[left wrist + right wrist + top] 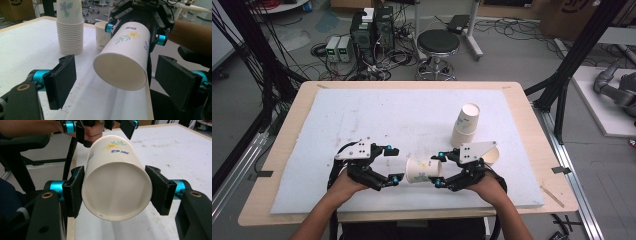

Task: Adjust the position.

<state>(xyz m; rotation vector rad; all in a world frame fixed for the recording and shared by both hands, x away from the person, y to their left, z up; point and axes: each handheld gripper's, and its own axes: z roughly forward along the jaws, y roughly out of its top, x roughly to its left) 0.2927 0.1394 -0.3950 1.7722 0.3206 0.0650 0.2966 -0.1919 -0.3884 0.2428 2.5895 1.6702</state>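
Grey floor with tangled cables (377,60), a black stool (438,45), stacked computer boxes (372,30).

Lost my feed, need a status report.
Right hand-held gripper shut on paper cup, held sideways. Left hand-held gripper open at its mouth. Cup stack stands apart.

White floral paper cup (421,170), on side, empty, off table, mouth leftward

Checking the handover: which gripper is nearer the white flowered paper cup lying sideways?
Right. The right gripper clamps the white flowered paper cup near its base; the left gripper stands open around its rim, not touching.
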